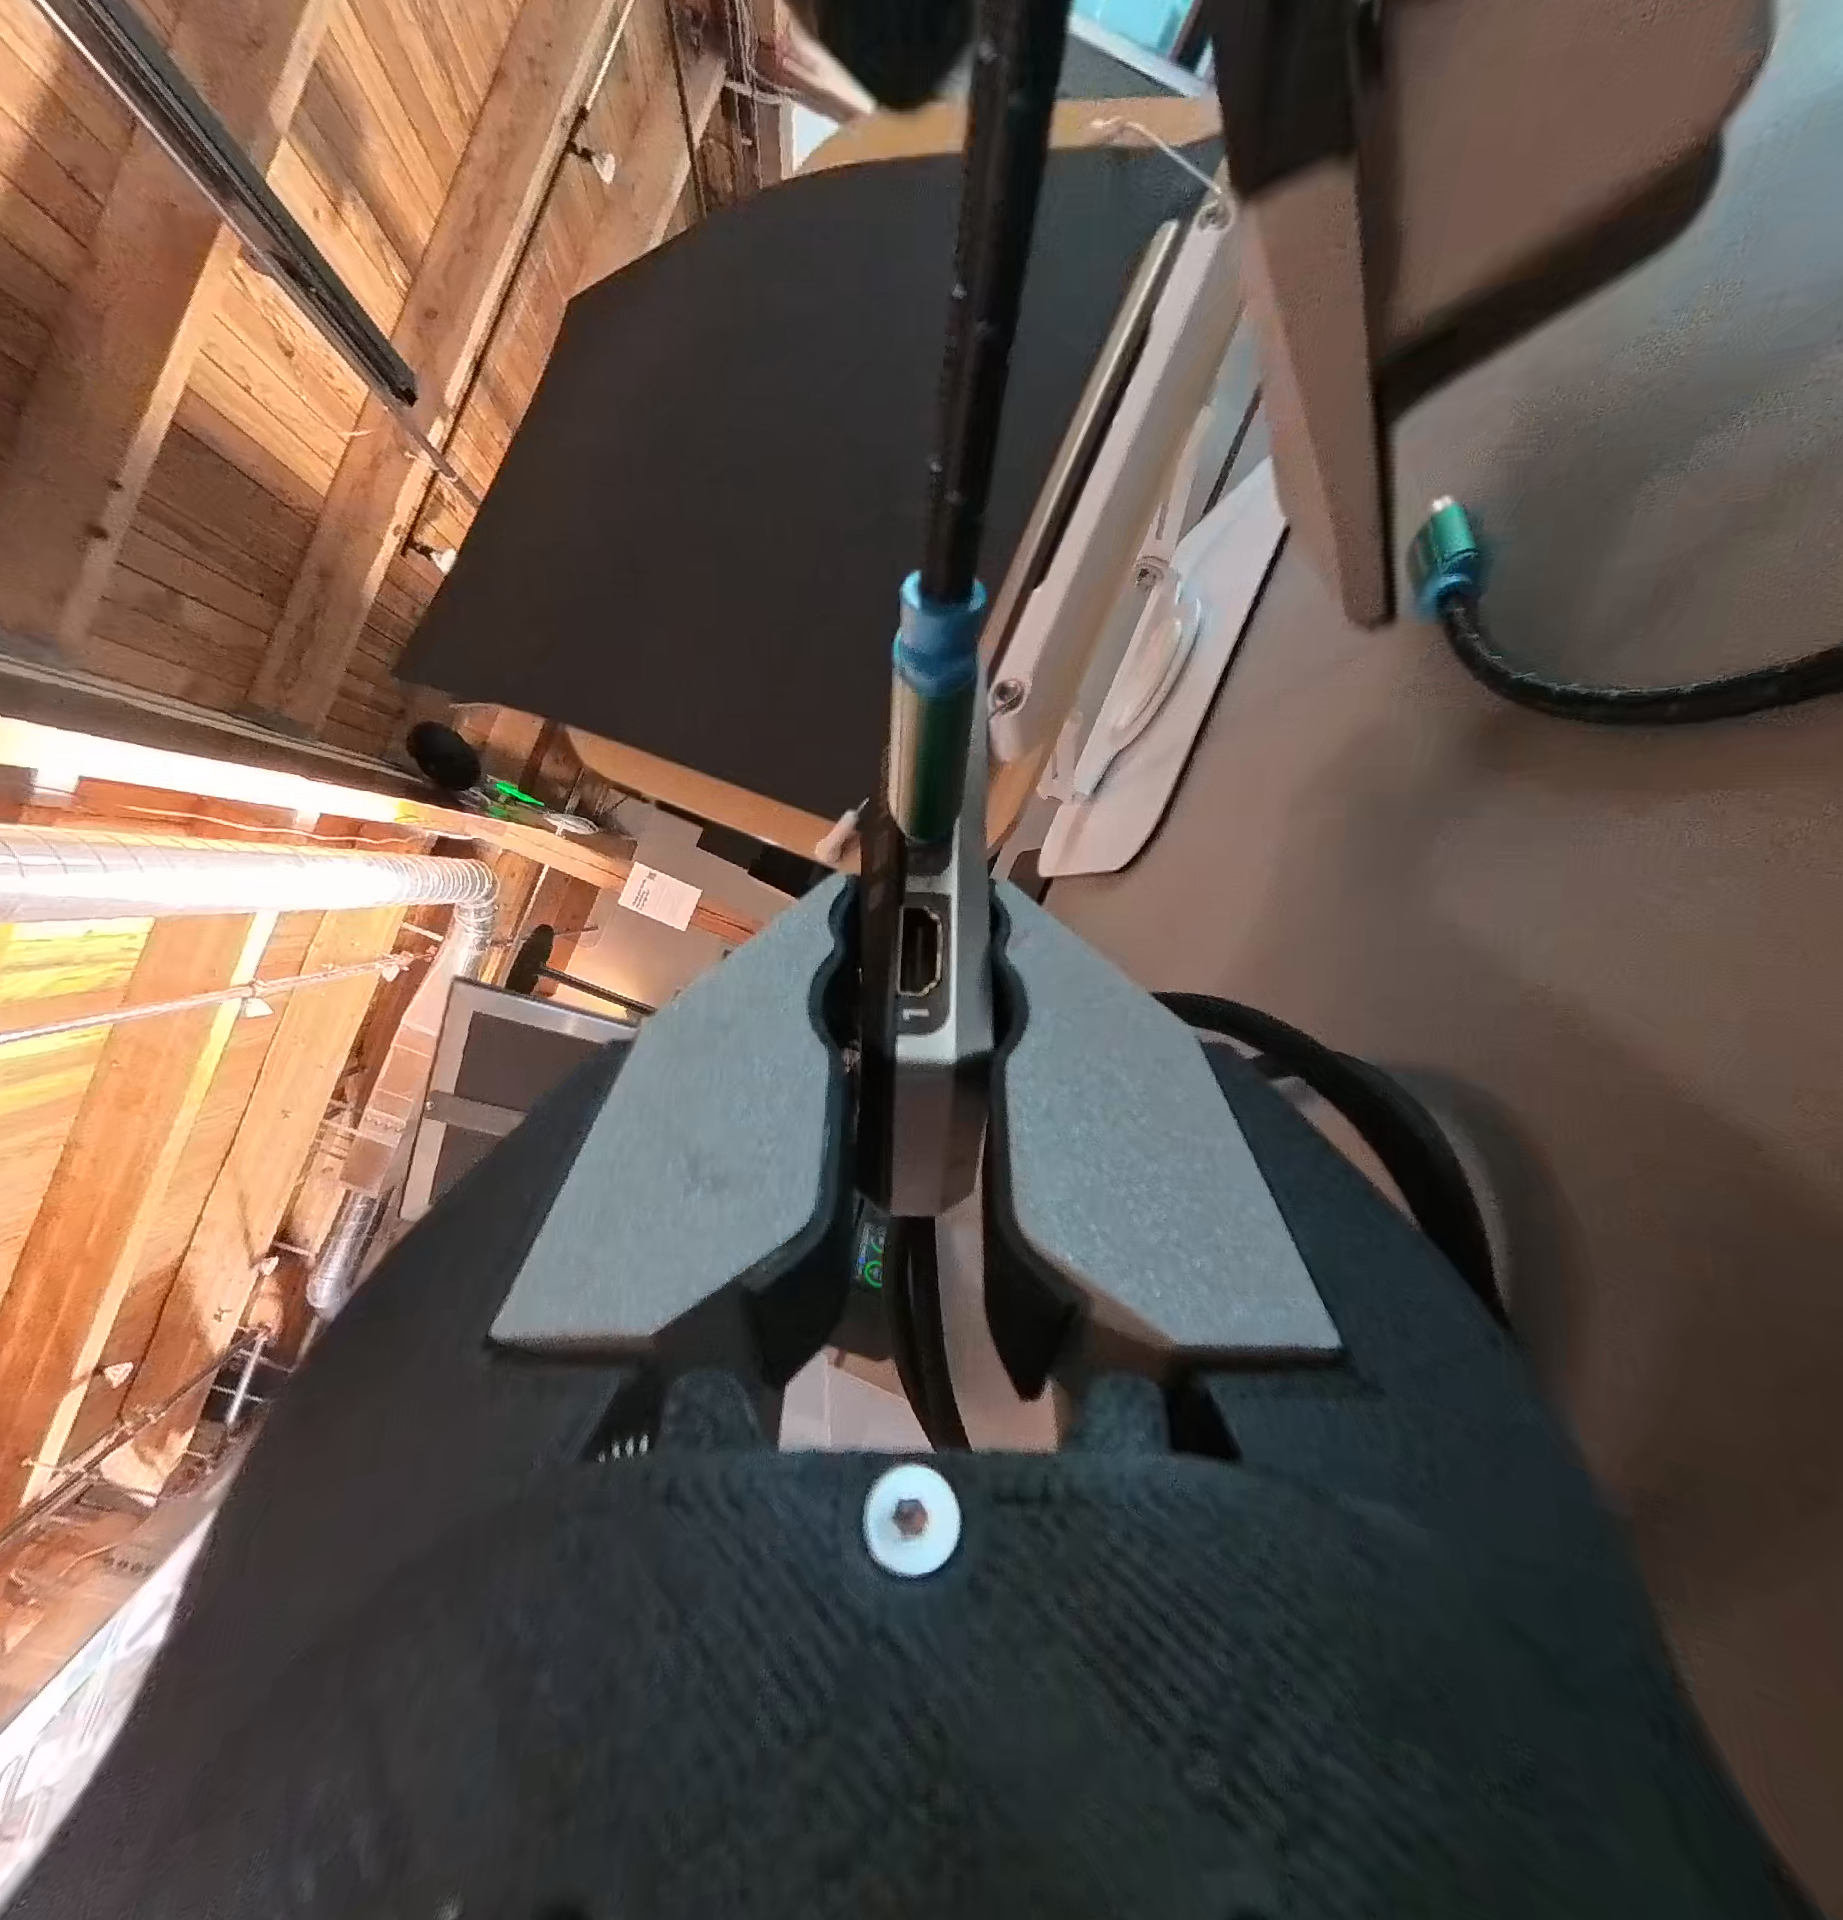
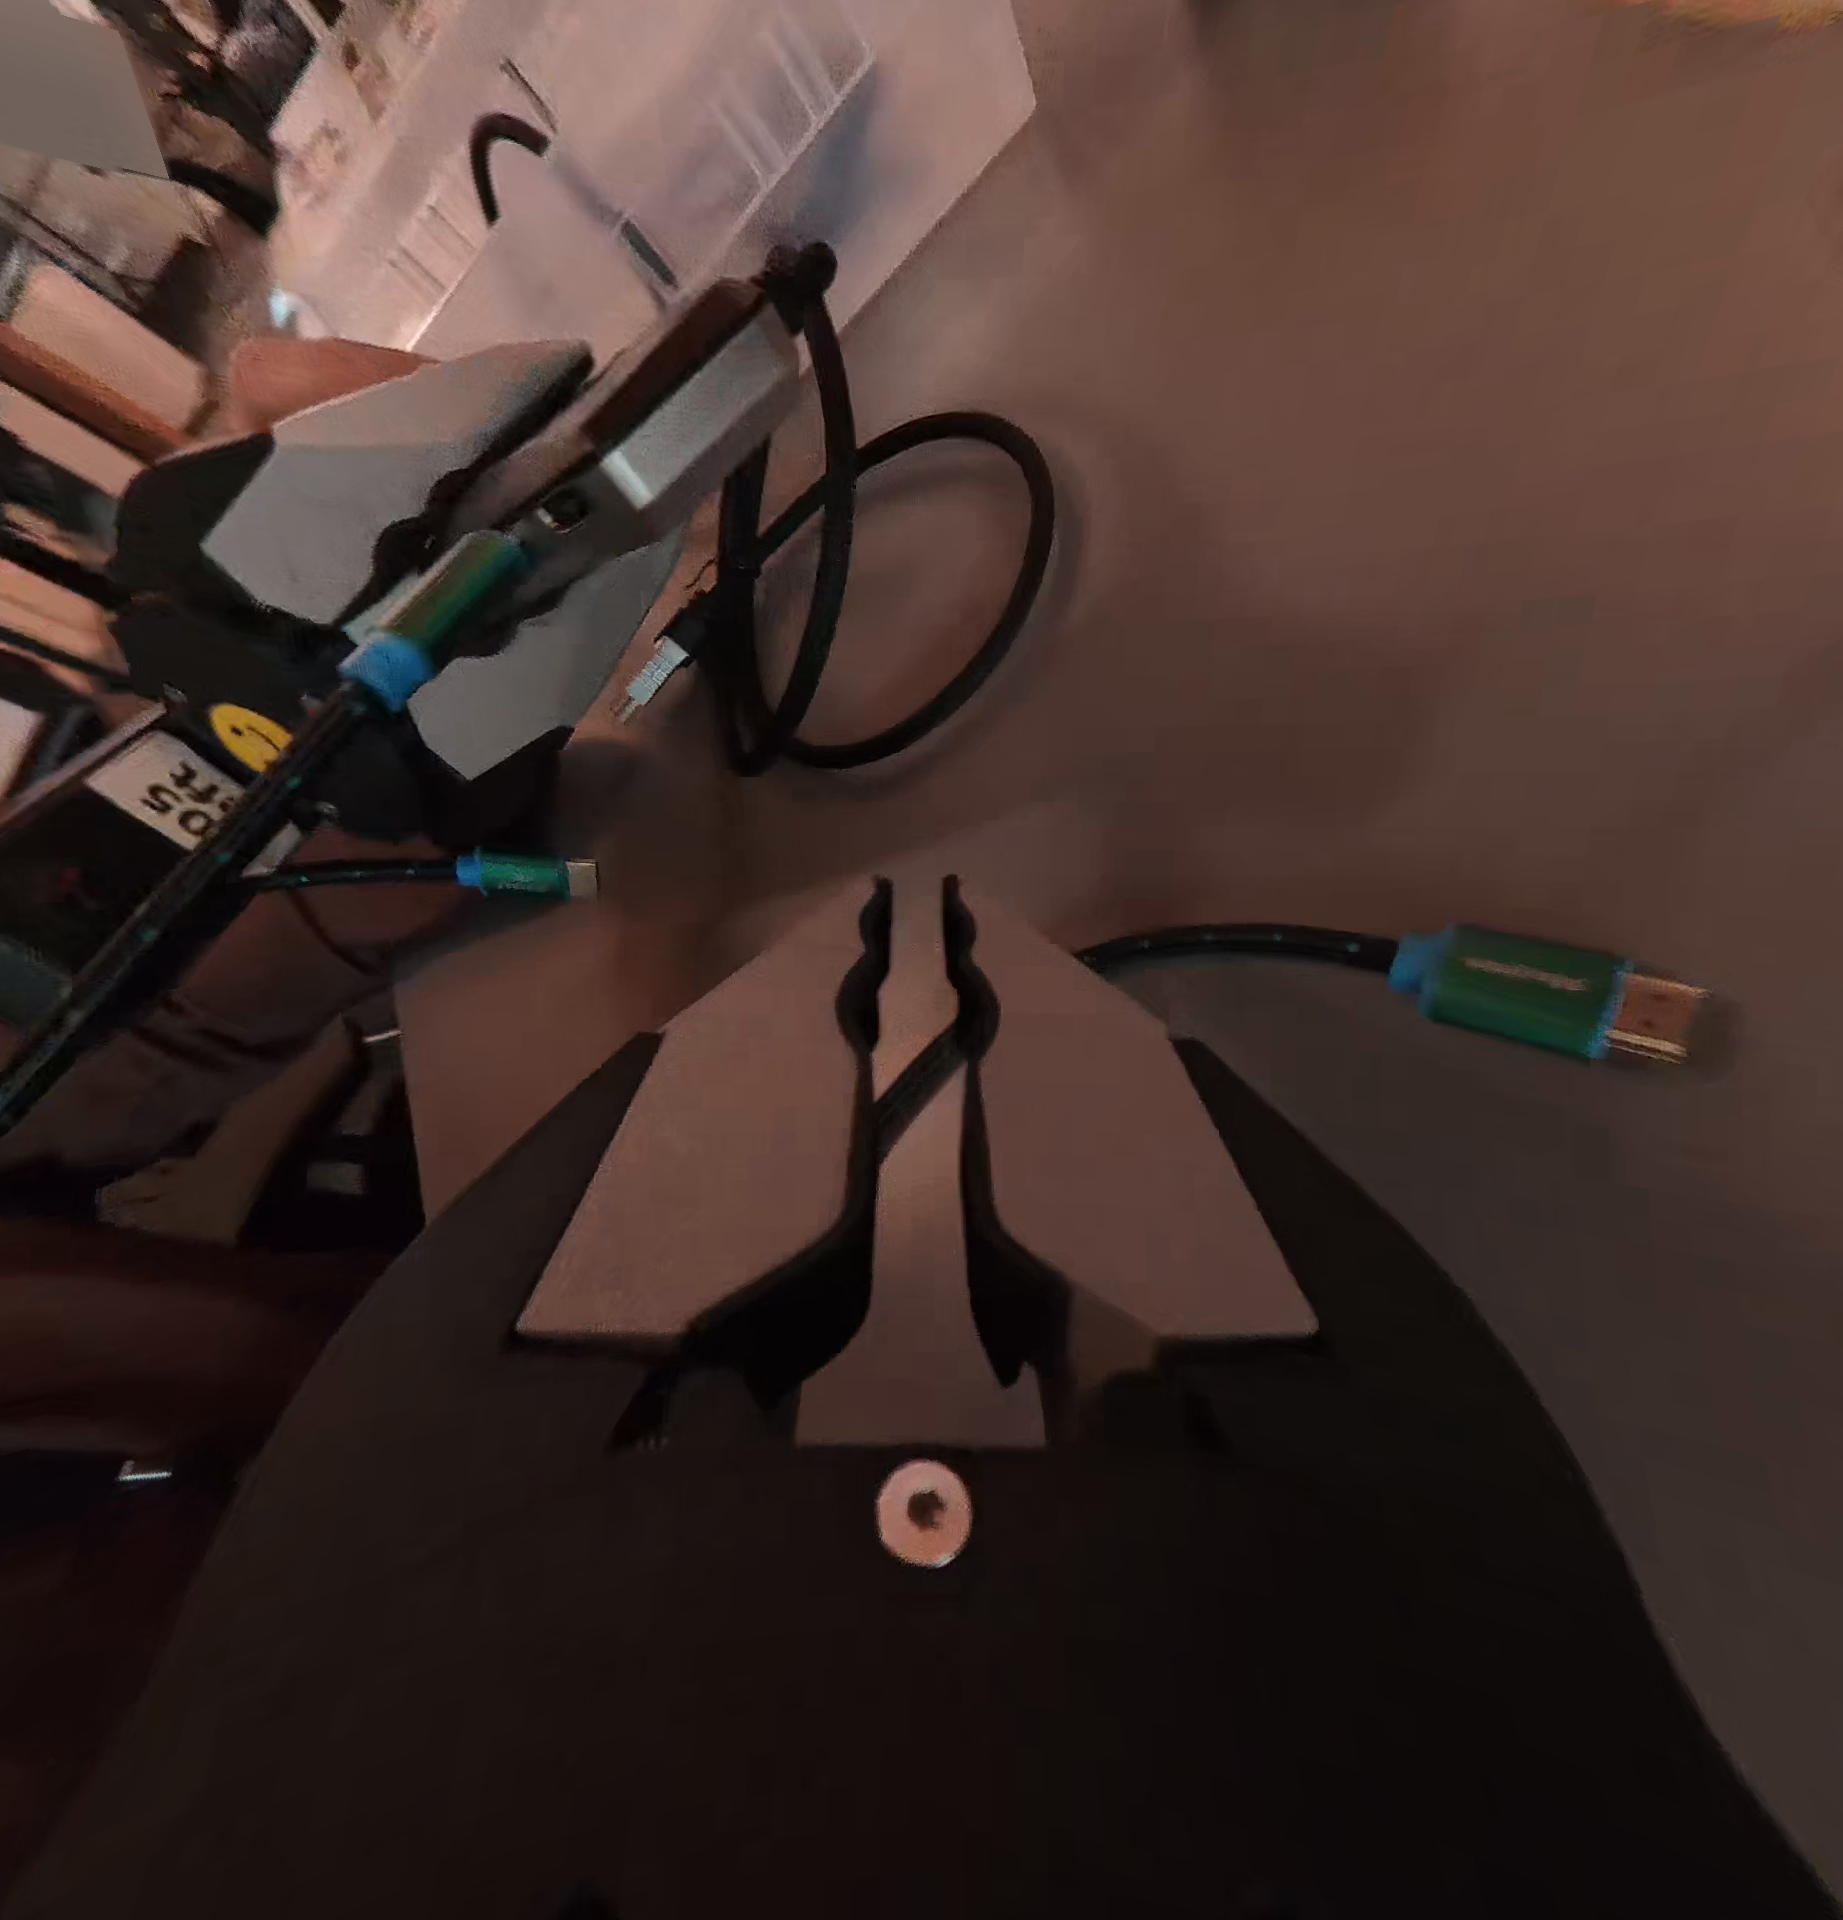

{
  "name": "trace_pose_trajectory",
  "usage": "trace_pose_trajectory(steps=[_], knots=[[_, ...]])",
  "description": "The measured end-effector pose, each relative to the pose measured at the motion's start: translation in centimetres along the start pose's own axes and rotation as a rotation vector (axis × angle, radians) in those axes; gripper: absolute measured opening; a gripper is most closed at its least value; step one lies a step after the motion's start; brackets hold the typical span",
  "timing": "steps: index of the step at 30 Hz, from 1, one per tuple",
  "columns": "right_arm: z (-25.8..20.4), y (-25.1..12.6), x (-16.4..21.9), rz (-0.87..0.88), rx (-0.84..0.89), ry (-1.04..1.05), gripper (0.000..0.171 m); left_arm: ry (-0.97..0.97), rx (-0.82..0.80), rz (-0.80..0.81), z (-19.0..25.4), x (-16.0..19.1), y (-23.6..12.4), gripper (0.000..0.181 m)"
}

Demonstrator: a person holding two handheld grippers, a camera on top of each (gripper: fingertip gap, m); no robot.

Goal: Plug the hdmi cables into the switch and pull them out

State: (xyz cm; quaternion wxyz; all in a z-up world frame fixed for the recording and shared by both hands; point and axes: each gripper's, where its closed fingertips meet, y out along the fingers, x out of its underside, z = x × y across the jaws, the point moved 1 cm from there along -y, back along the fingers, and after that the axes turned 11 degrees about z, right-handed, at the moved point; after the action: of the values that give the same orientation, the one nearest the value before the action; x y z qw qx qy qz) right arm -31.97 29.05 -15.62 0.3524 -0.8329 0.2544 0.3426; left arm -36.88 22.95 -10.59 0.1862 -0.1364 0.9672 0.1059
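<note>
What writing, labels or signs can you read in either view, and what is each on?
I don't copy wording; here is what bears it.
White label, black letters, on the left gripper body: legible.
Yellow smiley sticker beside it: no words.
Green plug on the table: print blurred.
White sheet on the far wall: too small.
Sticker at the switch near end: too small.

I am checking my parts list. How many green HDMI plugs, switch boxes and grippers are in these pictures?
Green metal HDMI plugs with blue collars: 3, one in the switch, one loose beside it, one on the table
Grey metal switch box: 1
Black grippers: 2, left gripper, right gripper
Total: 6
</note>
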Motion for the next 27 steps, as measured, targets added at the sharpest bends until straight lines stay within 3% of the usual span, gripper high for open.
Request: trace_pose_trajectory(steps=[4,8,12,15,18,20,22,25,27], knots=[[0.2,-3.1,0.9,-0.026,0.18,0.001,0.028,-0.022,-0.002,-0.006,-0.2,0.2,0.0,0.019],[-3.1,-6.2,4.4,-0.1,0.164,-0.052,0.037,-0.019,0.016,0.007,0.3,-0.1,0.1,0.019],[-5.0,-9.4,8.9,-0.282,0.195,-0.181,0.045,-0.039,0.018,0.012,0.3,-0.3,0.1,0.019],[-6.4,-9.2,12.7,-0.411,0.166,-0.265,0.049,-0.043,0.017,0.012,0.3,-0.3,0.1,0.019],[-5.0,-7.4,14.4,-0.441,0.251,-0.358,0.05,-0.046,0.014,0.013,0.2,-0.3,0.1,0.019],[-4.7,-5.8,13.4,-0.354,0.261,-0.394,0.042,-0.047,0.012,0.011,0.2,-0.3,0.0,0.02],[-4.6,-4.7,12.9,-0.339,0.244,-0.373,0.005,-0.039,0.004,0.012,0.0,-0.4,-0.2,0.019],[-5.0,-3.2,11.7,-0.334,0.18,-0.317,0.004,-0.037,-0.011,0.015,-0.4,-0.4,-0.4,0.02],[-5.3,-2.9,8.6,-0.235,0.179,-0.312,0.003,-0.047,-0.019,0.006,-0.7,-0.1,-0.4,0.02]])
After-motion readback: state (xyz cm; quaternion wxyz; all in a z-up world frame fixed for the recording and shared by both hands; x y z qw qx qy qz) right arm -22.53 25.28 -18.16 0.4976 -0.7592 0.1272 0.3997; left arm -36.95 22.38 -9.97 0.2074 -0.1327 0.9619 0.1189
